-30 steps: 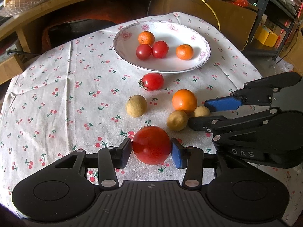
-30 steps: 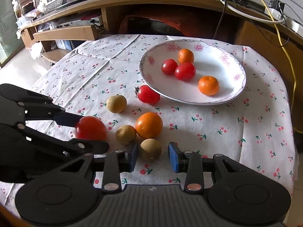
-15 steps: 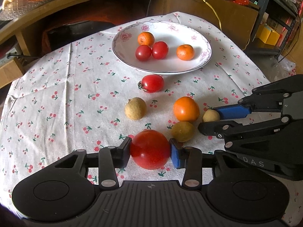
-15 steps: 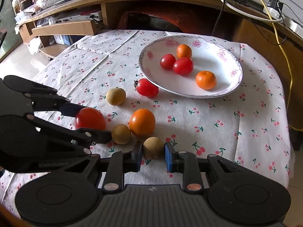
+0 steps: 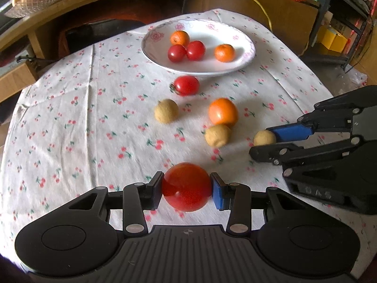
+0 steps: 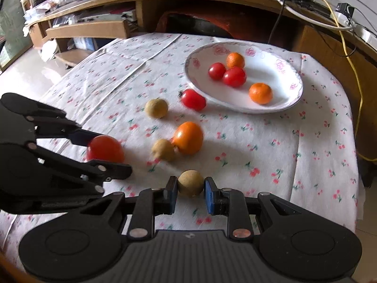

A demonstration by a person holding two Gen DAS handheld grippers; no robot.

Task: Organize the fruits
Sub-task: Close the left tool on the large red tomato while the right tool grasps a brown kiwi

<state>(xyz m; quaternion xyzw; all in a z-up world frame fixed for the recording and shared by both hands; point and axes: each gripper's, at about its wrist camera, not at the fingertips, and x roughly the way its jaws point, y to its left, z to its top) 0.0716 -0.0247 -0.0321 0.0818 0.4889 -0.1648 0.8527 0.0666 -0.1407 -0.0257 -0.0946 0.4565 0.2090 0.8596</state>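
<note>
Left wrist view: the left gripper [image 5: 186, 189] clamps a large red tomato [image 5: 186, 186], its underside hidden. The right gripper [image 6: 190, 188] pinches a small round tan fruit [image 6: 190, 183]; motion blur softens nearby fruit.

Landmark: the plate [image 5: 245, 57] stands at the far side of the tabletop [image 5: 70, 108].
In the plate: two tomatoes [image 5: 186, 51] touch each other, one mandarin [image 5: 179, 38] just behind them, another mandarin [image 5: 224, 52] to their right.
Just before the plate: a single tomatо [image 5: 186, 85] lies on the tabletop.
Nearer than that: one longan [image 5: 166, 114] to the left, an orange [image 5: 223, 111] to the right, a second longan [image 5: 217, 135] touching the orange's near side.
Nearest, left of the plate: the left tool [image 5: 186, 190] with a large tomato [image 5: 186, 186] between its fingers.
Nearest, right side: the right tool [image 6: 190, 192] with a third longan [image 6: 190, 183] between its fingers.
</note>
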